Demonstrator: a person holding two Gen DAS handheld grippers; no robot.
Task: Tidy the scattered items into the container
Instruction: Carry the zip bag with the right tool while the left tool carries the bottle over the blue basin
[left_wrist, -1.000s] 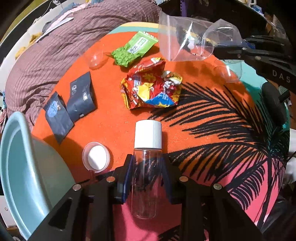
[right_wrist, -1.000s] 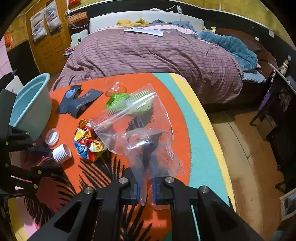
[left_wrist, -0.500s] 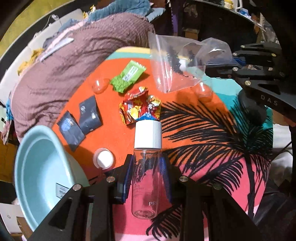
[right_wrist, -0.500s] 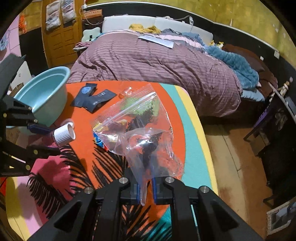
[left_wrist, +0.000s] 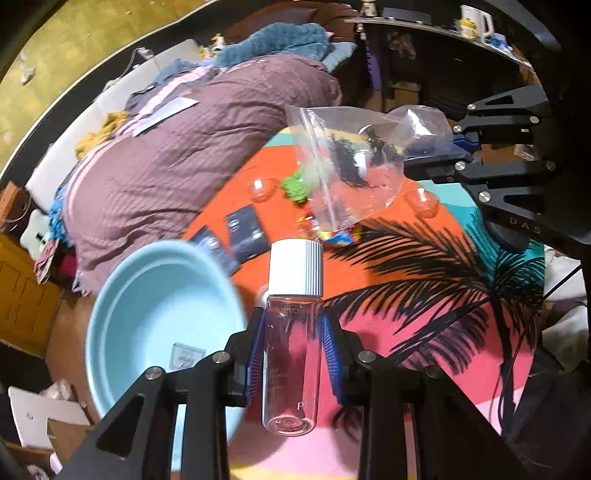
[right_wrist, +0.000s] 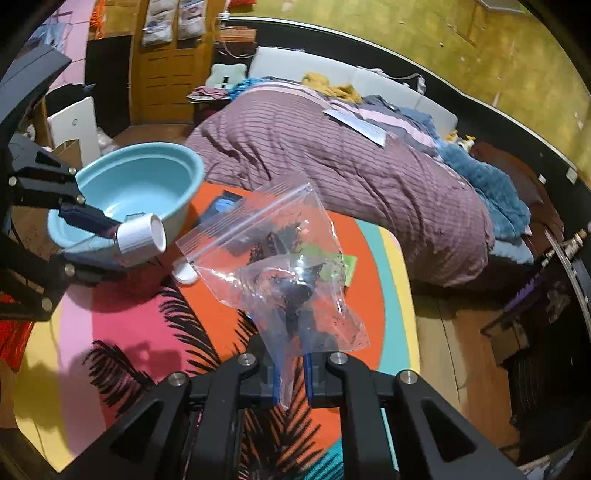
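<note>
Basin (left_wrist: 155, 295), pale blue, sits lower left in the left wrist view, at the edge of the desk (left_wrist: 424, 314) with its palm-print cloth. We note the left tool (left_wrist: 293, 332) pinching a clear bottle (left_wrist: 291, 354) with a white cap (left_wrist: 295, 267), centre frame. Right tool (right_wrist: 291, 376) is pressed together on a clear zip bag (right_wrist: 280, 266), held above the desk. Dark sachets (left_wrist: 243, 232) and a green packet (left_wrist: 295, 186) lie on the cloth beyond.

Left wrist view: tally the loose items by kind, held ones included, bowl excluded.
Clear bottle with white cap: 1
Clear zip bag: 1
Dark sachets: 2
Green packet: 1
Red-yellow snack wrapper: 1
Small clear domed cups: 2
Total: 8
</note>
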